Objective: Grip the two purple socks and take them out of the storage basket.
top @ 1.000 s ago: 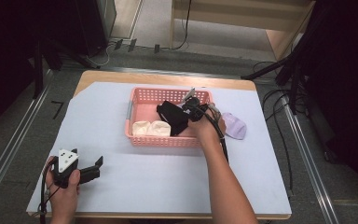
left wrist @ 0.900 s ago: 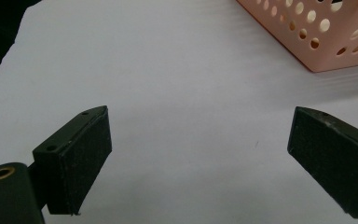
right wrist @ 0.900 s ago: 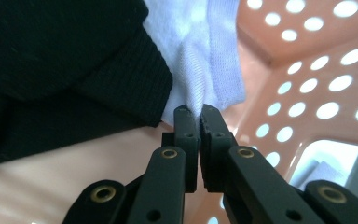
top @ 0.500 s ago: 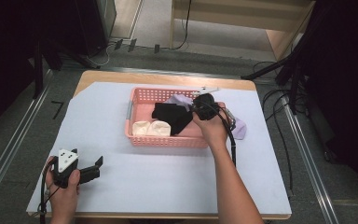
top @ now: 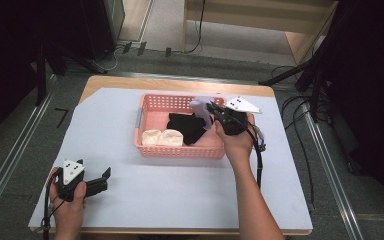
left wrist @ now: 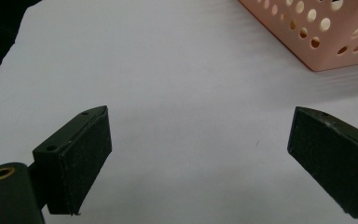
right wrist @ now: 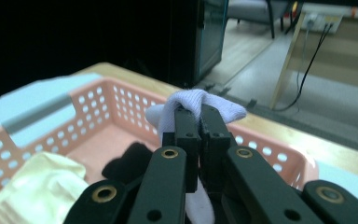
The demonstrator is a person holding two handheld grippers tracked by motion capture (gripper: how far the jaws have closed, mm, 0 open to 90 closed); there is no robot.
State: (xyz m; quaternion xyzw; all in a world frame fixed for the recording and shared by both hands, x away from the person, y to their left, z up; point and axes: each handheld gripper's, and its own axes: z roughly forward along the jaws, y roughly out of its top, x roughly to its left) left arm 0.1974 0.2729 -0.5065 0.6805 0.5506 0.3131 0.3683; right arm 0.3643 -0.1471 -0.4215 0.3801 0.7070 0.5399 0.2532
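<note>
Lavender sock [right wrist: 193,105]: pinched in the right gripper, draped over the tips of its fingers, held above the far right part of the pink basket; in the high view it hangs at the basket's far rim [top: 202,109].
Right gripper [top: 216,113]: fingers [right wrist: 186,126] pressed together on the lavender sock; the person's right hand [top: 237,142] holds it over the basket's right end.
Pink basket [top: 177,150]: perforated walls, sits on the pale sheet toward the far middle of the counter.
Basket contents: a black garment [top: 187,126] in the middle; a cream cloth [top: 162,137] at the near left.
Left gripper [top: 100,182]: fingers [left wrist: 77,161] spread wide with nothing between them, low over the sheet at the near left corner, well apart from the basket.
Counter [top: 180,82]: wooden, covered by a pale sheet [top: 180,190].
</note>
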